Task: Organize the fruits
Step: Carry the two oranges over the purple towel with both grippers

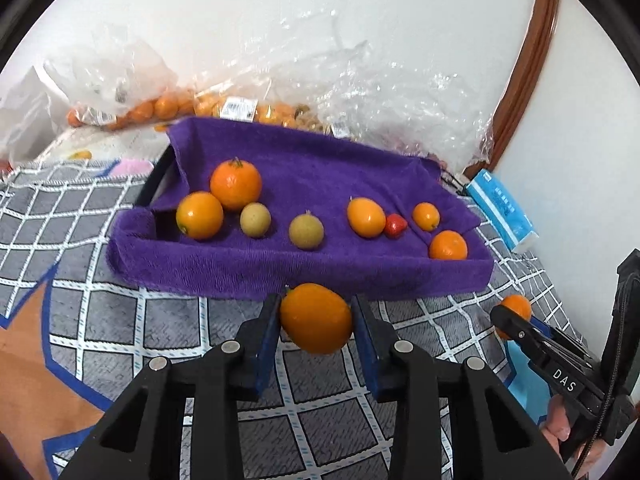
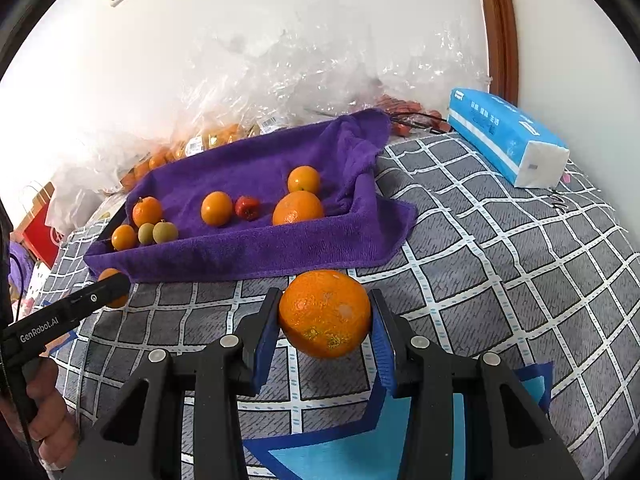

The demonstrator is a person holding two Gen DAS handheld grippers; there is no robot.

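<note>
A tray lined with a purple towel holds several orange citrus fruits, two greenish-brown round fruits and one small red fruit. My left gripper is shut on a smooth oval orange fruit, held above the checked cloth just in front of the tray. My right gripper is shut on a round mandarin, held in front of the tray's right end. The mandarin also shows in the left wrist view.
A grey checked cloth covers the surface. A blue tissue pack lies at the right. Clear plastic bags of fruit are heaped behind the tray against the white wall. A red paper bag stands far left.
</note>
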